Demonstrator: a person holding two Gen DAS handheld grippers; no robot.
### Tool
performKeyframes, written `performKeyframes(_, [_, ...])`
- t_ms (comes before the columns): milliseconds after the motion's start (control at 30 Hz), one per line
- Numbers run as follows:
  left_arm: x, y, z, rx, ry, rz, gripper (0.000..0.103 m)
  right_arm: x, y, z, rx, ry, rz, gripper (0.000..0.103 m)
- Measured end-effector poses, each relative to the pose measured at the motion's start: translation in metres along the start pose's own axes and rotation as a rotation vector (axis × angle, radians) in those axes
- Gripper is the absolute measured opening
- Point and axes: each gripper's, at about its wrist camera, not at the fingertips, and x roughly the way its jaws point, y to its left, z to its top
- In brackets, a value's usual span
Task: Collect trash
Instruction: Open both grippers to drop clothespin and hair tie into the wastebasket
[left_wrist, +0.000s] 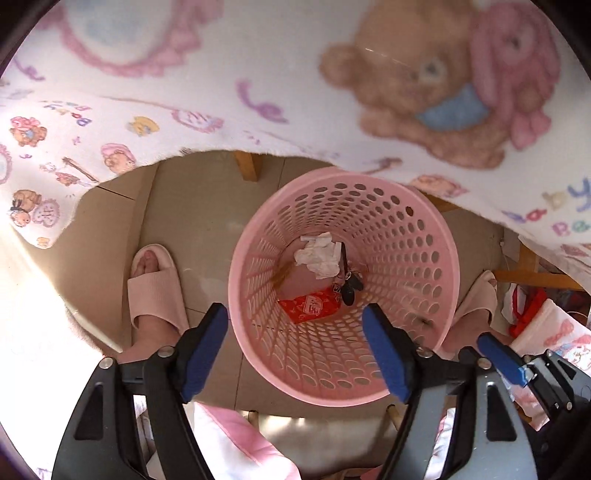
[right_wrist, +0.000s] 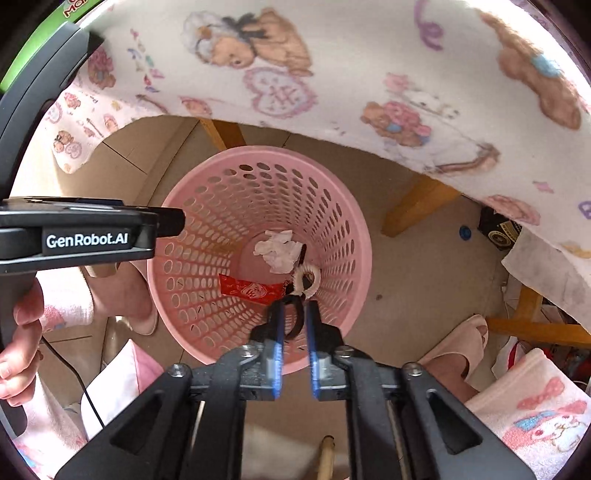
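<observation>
Both grippers pointed straight down over a pink basket (left_wrist: 439, 280) on the floor. The left gripper (left_wrist: 295, 317) had its jaws wide open with nothing in them. The right gripper (right_wrist: 293, 314) had its jaws a little apart, and a dark band (right_wrist: 295, 321) hung between them; I could not tell if the pads pressed on it. In the basket lay a white tissue (left_wrist: 319, 254) and a red wrapper (left_wrist: 310, 308).

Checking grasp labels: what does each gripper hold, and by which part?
Left gripper: nothing. Right gripper: a black strap sits between its slightly parted jaws over the basket; whether it is gripped cannot be told.
</observation>
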Motion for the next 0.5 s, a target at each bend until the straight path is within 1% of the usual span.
performKeyframes(67, [-0.002, 0.0, 0.0, -0.004, 0.005, -0.006, 0.077, 0.0, -0.001, -0.002, 0.003, 0.0, 0.001, 0.029])
performKeyframes(333, [-0.023, 0.004, 0.0, -0.013, -0.042, -0.006, 0.084, -0.013, -0.011, -0.001, 0.038, -0.026, 0.006, 0.031])
performKeyframes(400, [-0.026, 0.005, -0.001, -0.016, -0.039, -0.009, 0.085, -0.019, -0.012, -0.001, 0.036, -0.04, 0.0, 0.032])
performKeyframes(500, [-0.027, 0.005, -0.003, -0.012, -0.015, 0.0, 0.085, -0.03, -0.011, -0.003, 0.029, -0.061, 0.01, 0.032])
